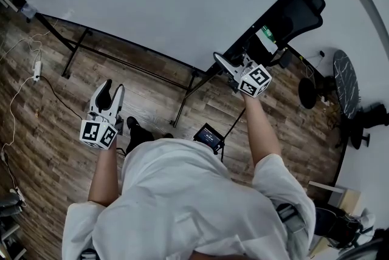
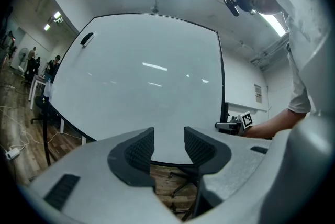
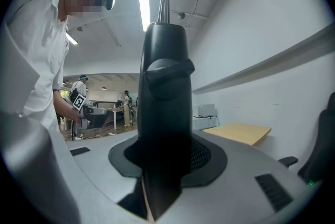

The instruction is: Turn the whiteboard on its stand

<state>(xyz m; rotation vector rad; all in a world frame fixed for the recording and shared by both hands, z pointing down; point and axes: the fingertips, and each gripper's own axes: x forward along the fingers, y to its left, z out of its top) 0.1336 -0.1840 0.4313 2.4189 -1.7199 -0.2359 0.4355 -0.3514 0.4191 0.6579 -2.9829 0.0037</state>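
In the head view, the big white whiteboard (image 1: 158,3) stands in front of us on its thin black stand (image 1: 76,49). Our right gripper (image 1: 223,63) is at the board's right edge. Our left gripper (image 1: 113,87) hangs apart from it.

In the left gripper view, its bumpy dark pads (image 2: 137,150) are spread, with nothing between. The smooth flat board is ahead.

In the right gripper view, the jaws pinch the board's black frame (image 3: 165,60), which runs straight up. We think this hand does the turning.
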